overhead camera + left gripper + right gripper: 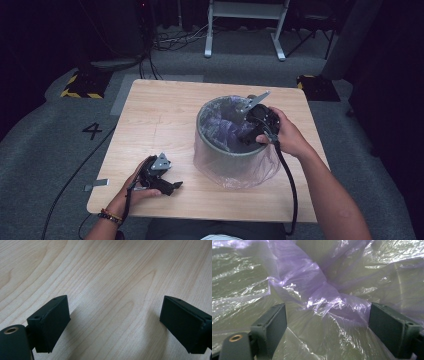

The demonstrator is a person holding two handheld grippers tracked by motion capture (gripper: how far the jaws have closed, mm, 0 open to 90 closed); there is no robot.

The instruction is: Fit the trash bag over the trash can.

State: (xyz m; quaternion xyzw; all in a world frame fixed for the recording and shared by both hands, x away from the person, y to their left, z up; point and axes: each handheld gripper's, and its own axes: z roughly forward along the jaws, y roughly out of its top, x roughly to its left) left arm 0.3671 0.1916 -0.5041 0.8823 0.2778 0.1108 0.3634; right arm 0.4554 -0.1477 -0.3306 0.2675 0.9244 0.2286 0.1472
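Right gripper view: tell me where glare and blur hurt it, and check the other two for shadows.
Right gripper view: bright glare on the crinkled purple bag, folds soft and blurred up close. Left gripper view: the table grain is sharp, with soft shadows beside both jaws. High view: the table is lit, the floor around it dim, the far background nearly black.

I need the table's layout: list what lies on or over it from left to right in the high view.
Left tool, held low over the table → bin lined with a purple bag → right tool, reaching into the bin from its right rim.
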